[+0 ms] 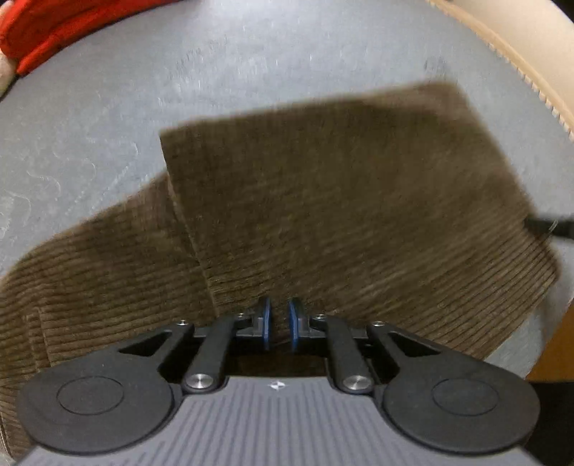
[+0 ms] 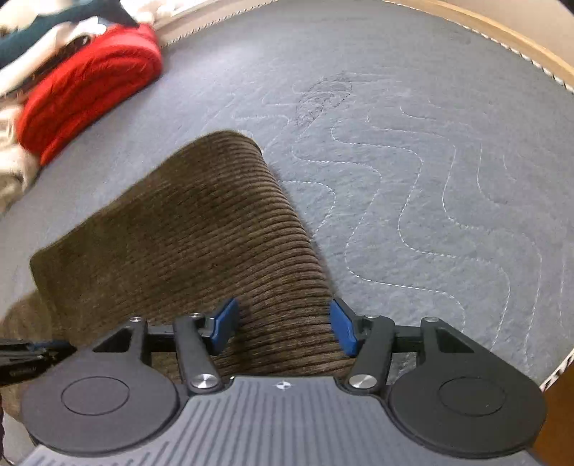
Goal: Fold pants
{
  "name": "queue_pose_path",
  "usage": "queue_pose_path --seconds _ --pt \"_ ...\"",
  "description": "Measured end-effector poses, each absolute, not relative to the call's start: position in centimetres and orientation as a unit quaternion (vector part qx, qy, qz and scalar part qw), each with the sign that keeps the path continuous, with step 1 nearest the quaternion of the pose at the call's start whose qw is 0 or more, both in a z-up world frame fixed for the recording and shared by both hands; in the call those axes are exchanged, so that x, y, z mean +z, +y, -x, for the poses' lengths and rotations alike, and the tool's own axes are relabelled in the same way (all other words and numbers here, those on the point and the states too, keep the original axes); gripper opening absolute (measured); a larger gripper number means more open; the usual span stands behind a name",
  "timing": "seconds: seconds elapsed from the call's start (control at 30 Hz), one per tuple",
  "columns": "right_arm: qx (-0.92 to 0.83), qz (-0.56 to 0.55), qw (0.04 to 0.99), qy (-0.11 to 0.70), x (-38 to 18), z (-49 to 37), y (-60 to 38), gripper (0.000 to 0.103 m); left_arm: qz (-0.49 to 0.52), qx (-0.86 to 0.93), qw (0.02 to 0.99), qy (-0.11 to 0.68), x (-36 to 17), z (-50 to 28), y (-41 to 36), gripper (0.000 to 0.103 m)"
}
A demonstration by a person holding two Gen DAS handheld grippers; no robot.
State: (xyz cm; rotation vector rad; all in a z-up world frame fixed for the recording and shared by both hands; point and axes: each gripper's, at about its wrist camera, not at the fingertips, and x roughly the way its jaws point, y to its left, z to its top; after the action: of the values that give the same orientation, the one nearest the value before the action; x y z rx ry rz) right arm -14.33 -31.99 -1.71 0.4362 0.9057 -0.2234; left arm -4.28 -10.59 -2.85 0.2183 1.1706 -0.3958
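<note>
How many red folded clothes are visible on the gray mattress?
1. The red folded garment lies at the far left edge of the gray mattress, beside a pile of other clothes; that pile may hide more.

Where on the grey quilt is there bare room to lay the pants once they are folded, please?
Free: the wide stretch of quilt right of the brown pants, out to the tan edge. A narrower strip runs between the pants and the red cloth. Crowded: the far left corner, where the clothes pile sits.

We see brown ribbed corduroy pants [image 2: 201, 229]; a grey mattress [image 2: 412, 172] stitched in pale wavy lines; a red folded garment [image 2: 89, 89]; blue pads [image 2: 225, 324] on black grippers.
</note>
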Motion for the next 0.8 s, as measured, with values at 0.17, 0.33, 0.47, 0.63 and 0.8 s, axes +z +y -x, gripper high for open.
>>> queue_pose_path --seconds 0.17,0.33,0.47,0.63,0.8 --pt "-0.114 -0.253 0.852 0.443 -2.5 14.9 -33.8 0.063 -0.074 -0.205 0.831 0.512 0.0 4.8 -10.2 0.032" --pt "-0.082 -0.277 0.839 0.462 -4.0 14.4 -33.5 0.073 -0.065 -0.206 0.836 0.505 0.5 4.4 -10.3 0.033" --pt "-0.084 -0.284 0.84 0.456 -3.8 14.7 -33.5 0.058 -0.055 -0.217 0.841 0.493 1.6 4.5 -10.2 0.034" --pt "-0.065 -0.241 0.873 0.42 -0.9 15.7 -31.1 0.029 -0.012 -0.236 0.849 0.472 3.2 4.7 -9.9 0.049" --pt "0.049 -0.106 0.94 0.321 5.0 17.7 -24.1 0.028 0.094 -0.294 0.835 0.455 6.0 4.4 -8.6 0.079"
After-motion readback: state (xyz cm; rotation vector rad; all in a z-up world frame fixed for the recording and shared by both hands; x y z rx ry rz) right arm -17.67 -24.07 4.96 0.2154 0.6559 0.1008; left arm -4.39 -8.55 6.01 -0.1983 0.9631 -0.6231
